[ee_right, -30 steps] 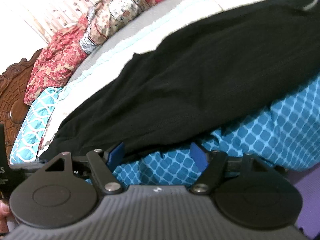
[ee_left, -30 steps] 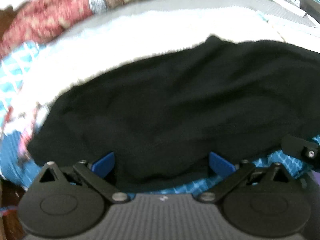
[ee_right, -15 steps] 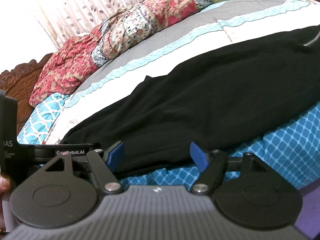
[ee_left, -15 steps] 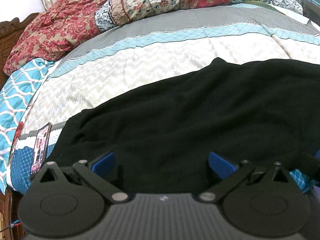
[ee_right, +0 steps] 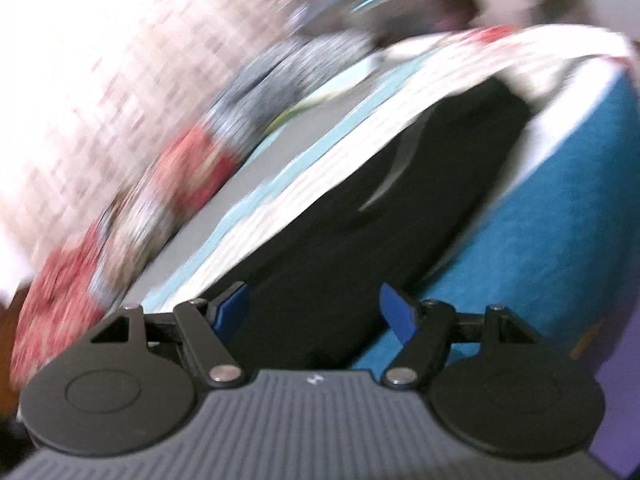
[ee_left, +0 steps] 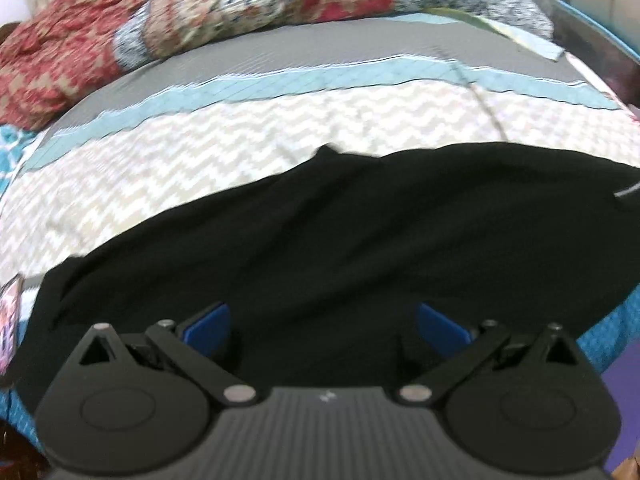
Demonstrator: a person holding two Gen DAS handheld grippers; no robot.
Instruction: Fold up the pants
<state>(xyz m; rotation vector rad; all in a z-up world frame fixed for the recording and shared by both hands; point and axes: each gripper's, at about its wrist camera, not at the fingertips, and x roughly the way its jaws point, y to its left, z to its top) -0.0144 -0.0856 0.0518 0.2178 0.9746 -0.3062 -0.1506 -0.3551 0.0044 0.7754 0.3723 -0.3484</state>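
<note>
The left gripper hangs over the near edge of the pants, its blue fingers spread wide with black cloth between them but not pinched. The right gripper is likewise spread, its fingers apart, with one end of the pants running away from between them; this view is badly blurred. The pants lie flat across the near side of the bed, on a chevron and blue-patterned cover. Floral pillows line the far side. A phone sits at the bed's left edge, just beside the pants.
</note>
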